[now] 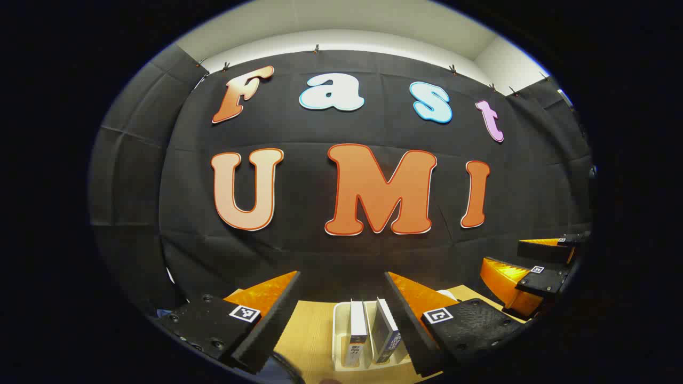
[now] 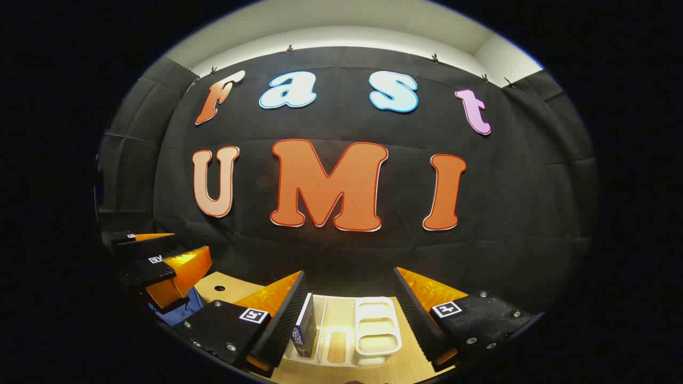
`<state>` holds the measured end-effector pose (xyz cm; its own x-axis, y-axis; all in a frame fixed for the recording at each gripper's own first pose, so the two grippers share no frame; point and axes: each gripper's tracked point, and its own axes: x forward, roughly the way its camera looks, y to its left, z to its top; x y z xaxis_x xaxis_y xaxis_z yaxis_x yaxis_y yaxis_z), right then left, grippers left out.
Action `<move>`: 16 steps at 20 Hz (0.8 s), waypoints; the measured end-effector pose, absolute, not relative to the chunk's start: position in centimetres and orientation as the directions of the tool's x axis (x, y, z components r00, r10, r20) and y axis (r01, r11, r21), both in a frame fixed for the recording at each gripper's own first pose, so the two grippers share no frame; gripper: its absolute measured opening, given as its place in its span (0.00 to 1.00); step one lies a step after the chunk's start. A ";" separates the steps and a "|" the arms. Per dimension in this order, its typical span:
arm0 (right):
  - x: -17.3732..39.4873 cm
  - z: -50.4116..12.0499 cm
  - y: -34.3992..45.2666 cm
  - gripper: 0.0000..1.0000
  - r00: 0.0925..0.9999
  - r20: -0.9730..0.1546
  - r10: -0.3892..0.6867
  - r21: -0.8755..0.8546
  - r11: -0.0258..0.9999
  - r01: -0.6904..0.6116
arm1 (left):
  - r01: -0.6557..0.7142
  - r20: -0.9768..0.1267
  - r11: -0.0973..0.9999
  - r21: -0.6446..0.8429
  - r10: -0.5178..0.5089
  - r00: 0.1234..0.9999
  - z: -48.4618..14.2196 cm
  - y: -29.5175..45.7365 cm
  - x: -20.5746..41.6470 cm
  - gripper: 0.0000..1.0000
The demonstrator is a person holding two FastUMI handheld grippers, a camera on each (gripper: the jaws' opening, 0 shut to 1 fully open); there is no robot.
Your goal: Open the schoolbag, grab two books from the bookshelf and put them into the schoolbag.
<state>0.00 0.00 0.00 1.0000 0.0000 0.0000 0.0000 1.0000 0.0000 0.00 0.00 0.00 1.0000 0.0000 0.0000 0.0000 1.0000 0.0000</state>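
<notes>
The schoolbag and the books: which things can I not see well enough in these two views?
- Schoolbag: in the right gripper view, just a blue patch behind the right gripper's own finger; open or closed cannot be told.
- Books: in the left gripper view, their lower ends are cut off by the picture edge; cover print too small.
- Bookshelf: in the right gripper view, its left part sits behind the finger.

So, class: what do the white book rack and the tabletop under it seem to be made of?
The book rack looks like moulded white plastic: smooth, slightly glossy, with rounded compartment edges. The tabletop looks like pale wood or a wood-look laminate: a light tan surface with faint straight grain lines. Which of the two cannot be told from these views.
</notes>
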 end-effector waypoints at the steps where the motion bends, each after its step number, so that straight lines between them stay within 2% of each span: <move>1: 0.0 0.0 0.0 0.95 1.000 -0.001 0.001 0.000 1.000 -0.001 | -0.003 -0.003 1.000 0.001 0.003 1.000 0.0 0.0 0.0 0.95; 2: 0.0 0.0 0.0 1.00 1.000 -0.001 0.002 0.000 1.000 -0.002 | -0.006 -0.005 1.000 0.000 0.006 1.000 -0.1 0.1 -0.1 0.94; 3: 0.0 -0.1 0.1 0.95 1.000 -0.003 0.004 0.000 1.000 -0.004 | -0.011 -0.004 1.000 -0.001 0.011 1.000 0.0 0.2 -0.1 0.95; 4: 0.1 -0.2 0.2 0.95 1.000 -0.005 0.008 0.000 1.000 -0.008 | -0.015 -0.005 1.000 -0.003 0.015 1.000 -0.1 0.2 -0.1 0.95; 5: 0.0 -0.3 0.3 1.00 1.000 -0.007 0.011 -0.001 1.000 -0.011 | -0.018 -0.006 1.000 -0.005 0.018 1.000 -0.1 0.2 -0.2 0.95; 6: 0.1 -0.3 0.4 0.95 1.000 -0.009 0.013 -0.003 1.000 -0.013 | -0.022 -0.006 1.000 -0.003 0.022 1.000 -0.1 0.2 -0.2 0.95; 16: 0.0 -0.8 0.4 0.95 1.000 -0.024 0.013 -0.003 1.000 -0.013 | -0.020 -0.014 1.000 0.003 0.020 1.000 -0.3 0.1 -0.3 0.95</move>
